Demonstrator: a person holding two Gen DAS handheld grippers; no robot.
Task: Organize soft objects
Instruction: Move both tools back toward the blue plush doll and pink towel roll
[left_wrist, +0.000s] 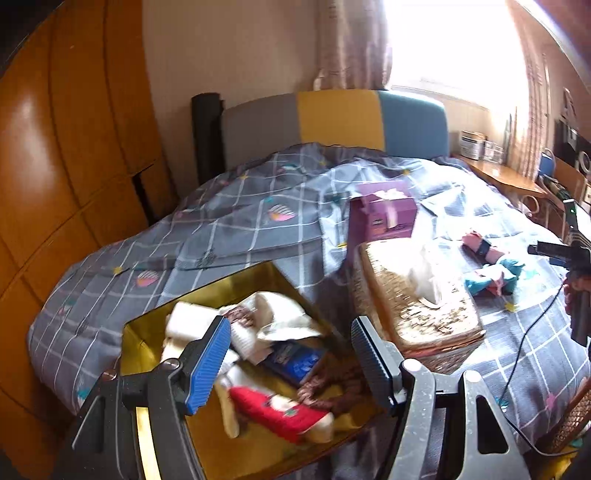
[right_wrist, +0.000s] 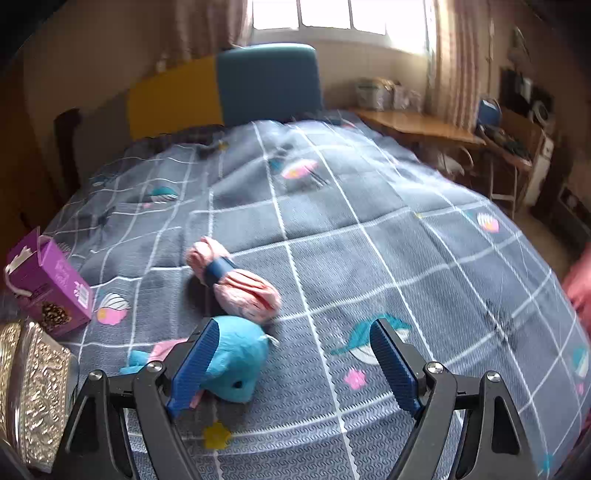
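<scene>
An open gold box (left_wrist: 221, 291) sits on the bed and holds white socks (left_wrist: 280, 314), a red sock (left_wrist: 273, 406), a blue pack (left_wrist: 295, 362) and a brown knit piece (left_wrist: 332, 391). My left gripper (left_wrist: 290, 328) hovers over this box, open, with nothing between its fingers. Further right on the cover lie a pink bundle with a dark blue band (right_wrist: 236, 284) and a light blue soft toy (right_wrist: 236, 365). My right gripper (right_wrist: 293, 326) is open just above the cover. The blue toy lies by its left finger (right_wrist: 195, 362), and the pads do not press on it.
A shiny embossed tissue box (left_wrist: 417, 306) and a purple carton (left_wrist: 384, 214) stand between the gold box and the soft things. A black cable (left_wrist: 524, 343) trails over the checked bed cover (right_wrist: 369, 240). A wooden wardrobe (left_wrist: 55, 184) is left, a desk (right_wrist: 417, 122) right.
</scene>
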